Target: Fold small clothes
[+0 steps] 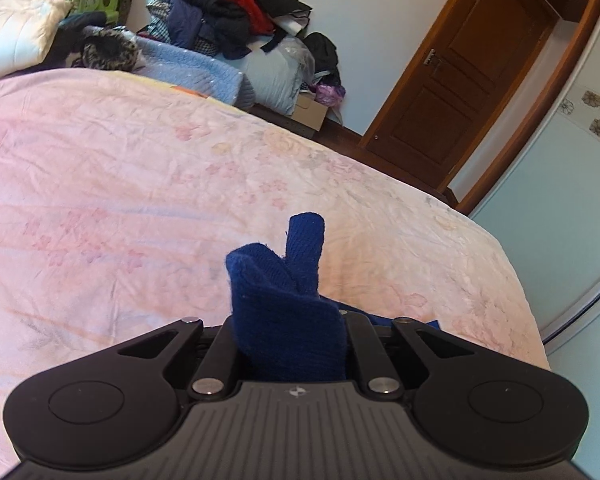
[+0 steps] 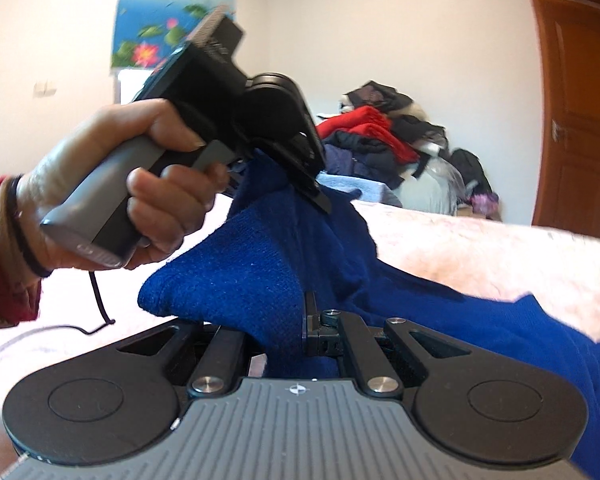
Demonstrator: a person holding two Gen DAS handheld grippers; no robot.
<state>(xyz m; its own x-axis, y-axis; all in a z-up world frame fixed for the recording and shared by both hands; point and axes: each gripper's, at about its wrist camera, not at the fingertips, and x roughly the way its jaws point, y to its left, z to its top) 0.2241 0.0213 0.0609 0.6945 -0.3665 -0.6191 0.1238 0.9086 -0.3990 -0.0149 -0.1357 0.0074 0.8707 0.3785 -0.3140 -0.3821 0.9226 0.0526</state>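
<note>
A dark blue knitted garment point(image 1: 284, 292) is lifted off the pink bed sheet point(image 1: 140, 180). In the left wrist view my left gripper point(image 1: 290, 332) is shut on a bunched fold of it; cloth sticks up past the jaws and hides the fingertips. In the right wrist view the right gripper point(image 2: 296, 336) is shut on another part of the blue garment point(image 2: 260, 264), which stretches up to the left gripper point(image 2: 312, 192), held by a person's hand point(image 2: 160, 208) at the upper left. The rest of the garment trails down to the right over the bed point(image 2: 480, 240).
A heap of red, black and blue clothes point(image 1: 228, 12) lies beyond the bed's far edge, with a white padded jacket point(image 1: 16, 32) at the far left. A brown wooden door point(image 1: 460, 80) and a pale sliding wardrobe point(image 1: 572, 200) stand to the right. A cable point(image 2: 96, 300) hangs under the hand.
</note>
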